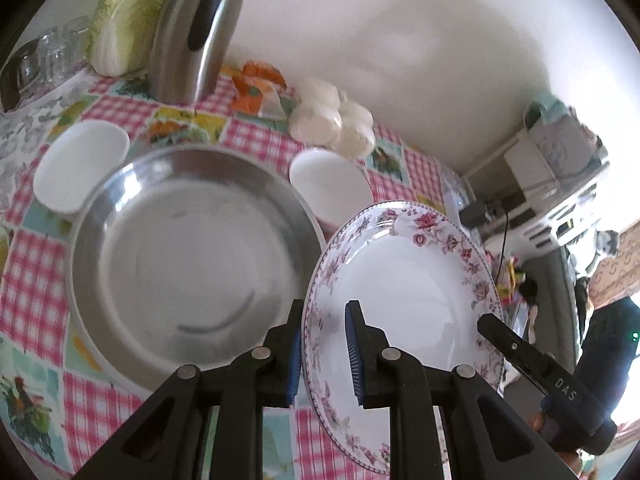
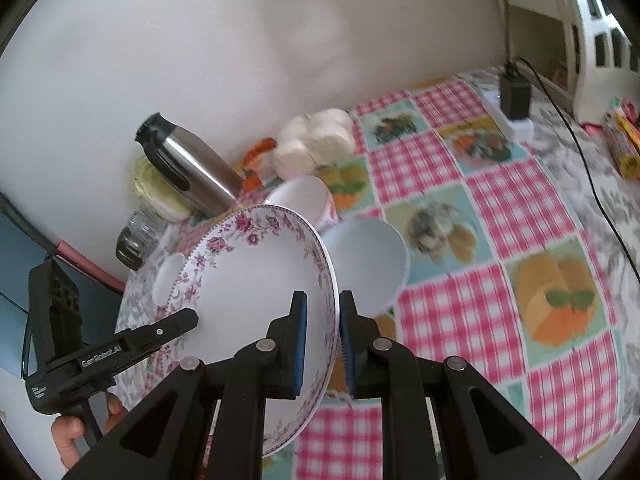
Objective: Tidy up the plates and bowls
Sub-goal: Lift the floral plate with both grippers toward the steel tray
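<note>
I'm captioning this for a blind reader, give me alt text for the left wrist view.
The left gripper and right gripper clamp opposite rims of a floral plate held tilted above a checked tablecloth. Beside it sits a steel basin, with two white bowls behind.

The left tongs [image 1: 322,350] grip the floral plate's [image 1: 404,276] near rim, the plate tilted above the worktop [image 1: 36,280]. The right tongs [image 1: 490,322] hold its far edge. Left of the tongs lies a steel pan [image 1: 192,256]; beyond, two white bowls [image 1: 80,164].
</note>
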`<action>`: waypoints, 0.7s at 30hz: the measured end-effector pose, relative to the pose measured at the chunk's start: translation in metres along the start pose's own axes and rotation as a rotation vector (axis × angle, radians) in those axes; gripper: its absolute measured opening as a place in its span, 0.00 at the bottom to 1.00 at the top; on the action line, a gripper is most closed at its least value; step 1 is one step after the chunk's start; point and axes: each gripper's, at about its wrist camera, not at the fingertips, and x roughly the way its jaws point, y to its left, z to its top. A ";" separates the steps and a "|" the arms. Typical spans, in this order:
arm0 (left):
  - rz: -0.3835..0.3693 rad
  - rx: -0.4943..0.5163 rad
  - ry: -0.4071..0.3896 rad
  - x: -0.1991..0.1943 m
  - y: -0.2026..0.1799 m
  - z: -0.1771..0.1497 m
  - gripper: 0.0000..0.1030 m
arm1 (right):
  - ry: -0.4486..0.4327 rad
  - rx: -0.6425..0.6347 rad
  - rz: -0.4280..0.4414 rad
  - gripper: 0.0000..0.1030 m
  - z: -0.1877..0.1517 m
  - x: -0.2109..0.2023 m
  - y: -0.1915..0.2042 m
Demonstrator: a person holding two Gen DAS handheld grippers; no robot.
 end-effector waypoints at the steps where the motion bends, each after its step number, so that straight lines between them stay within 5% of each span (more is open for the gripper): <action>1: -0.001 -0.008 -0.005 0.000 0.003 0.005 0.21 | -0.004 -0.005 0.006 0.16 0.004 0.002 0.003; 21: -0.031 -0.073 -0.063 -0.003 0.032 0.063 0.20 | -0.038 -0.058 0.085 0.16 0.050 0.029 0.035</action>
